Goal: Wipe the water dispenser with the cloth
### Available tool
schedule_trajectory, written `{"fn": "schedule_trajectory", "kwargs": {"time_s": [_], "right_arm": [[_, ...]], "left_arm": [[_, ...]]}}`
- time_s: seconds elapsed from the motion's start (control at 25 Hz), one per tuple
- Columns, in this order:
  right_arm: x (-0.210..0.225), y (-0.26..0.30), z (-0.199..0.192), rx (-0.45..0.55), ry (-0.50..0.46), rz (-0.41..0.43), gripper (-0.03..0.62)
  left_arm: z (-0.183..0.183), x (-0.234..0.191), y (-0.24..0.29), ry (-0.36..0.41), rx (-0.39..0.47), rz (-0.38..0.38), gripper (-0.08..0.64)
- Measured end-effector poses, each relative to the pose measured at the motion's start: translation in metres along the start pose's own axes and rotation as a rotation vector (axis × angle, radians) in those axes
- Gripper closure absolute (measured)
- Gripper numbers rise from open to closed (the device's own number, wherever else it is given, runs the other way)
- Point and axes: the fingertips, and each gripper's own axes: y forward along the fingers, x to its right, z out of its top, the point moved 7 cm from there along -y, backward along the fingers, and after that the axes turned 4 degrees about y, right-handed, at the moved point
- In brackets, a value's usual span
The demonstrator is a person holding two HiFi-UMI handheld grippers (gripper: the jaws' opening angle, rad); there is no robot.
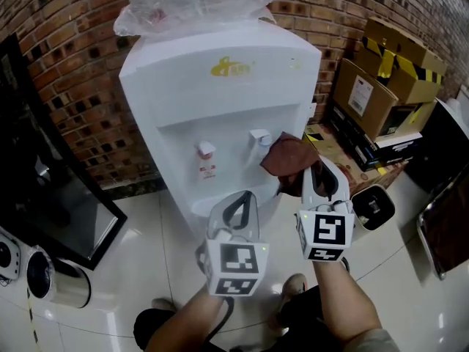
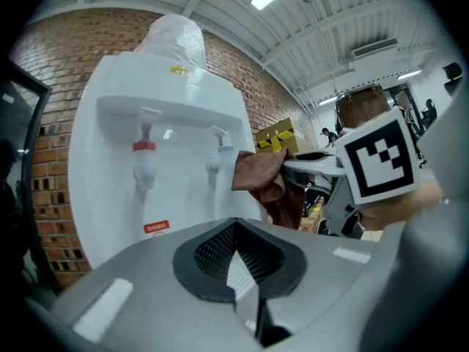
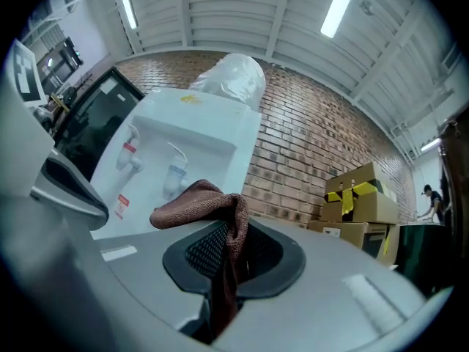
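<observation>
Jaws of right gripper (image 3: pixel 229 259) pinch cloth (image 3: pixel 194 200) near water dispenser (image 3: pixel 209 127) | left gripper (image 2: pixel 238 259) jaws together

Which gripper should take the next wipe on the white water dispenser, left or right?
Right. The right gripper is shut on the brown terry cloth, which hangs close beside the blue-tipped tap of the white water dispenser. The left gripper is shut, empty, and lower in the head view.

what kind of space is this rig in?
Probably a warehouse or workshop corner, not a home: bare brick wall, stacked cardboard boxes, and a high beamed panel roof with strip lights.
</observation>
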Motion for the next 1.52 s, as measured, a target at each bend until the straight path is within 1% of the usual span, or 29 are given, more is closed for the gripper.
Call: {"fn": "schedule_trajectory", "kwargs": {"time_s": [0.08,0.2,0.32,0.44,0.6,0.72,0.88,1.04,1.2,1.28,1.4,1.52], "right_arm": [[-0.01,-0.012,0.008,0.027,0.006,0.044,0.541],[-0.037,-0.028,0.021,0.07,0.04,0.121,0.541],[-0.076,-0.038,0.03,0.111,0.045,0.224,0.541],[-0.125,-0.04,0.034,0.151,0.039,0.342,0.541],[-0.189,-0.038,0.03,0.123,-0.011,0.462,0.541],[-0.228,-0.031,0.021,0.088,-0.013,0.51,0.541],[-0.257,-0.015,0.004,0.049,-0.015,0.517,0.541],[-0.259,0.001,-0.008,0.021,-0.021,0.48,0.541],[-0.25,0.003,-0.008,0.02,-0.056,0.462,0.541],[-0.242,0.005,-0.009,0.011,-0.062,0.439,0.541],[-0.224,0.011,-0.014,-0.025,-0.039,0.39,0.541],[-0.204,0.02,-0.019,-0.051,-0.019,0.339,0.541]], "left_arm": [[-0.002,-0.013,-0.012,-0.003,-0.001,0.028,0.56],[-0.006,-0.04,-0.036,-0.013,-0.004,0.093,0.56],[-0.012,-0.07,-0.062,-0.025,-0.006,0.171,0.56],[-0.023,-0.097,-0.087,-0.031,-0.021,0.249,0.56],[-0.042,-0.127,-0.117,-0.067,-0.057,0.324,0.56],[-0.05,-0.148,-0.136,-0.08,-0.07,0.383,0.56],[-0.058,-0.169,-0.15,-0.104,-0.085,0.434,0.56],[-0.059,-0.174,-0.147,-0.118,-0.085,0.434,0.56],[-0.055,-0.17,-0.135,-0.111,-0.073,0.401,0.56],[-0.055,-0.164,-0.125,-0.105,-0.076,0.376,0.56],[-0.056,-0.149,-0.11,-0.108,-0.085,0.33,0.56],[-0.051,-0.132,-0.095,-0.094,-0.083,0.285,0.56]]}}
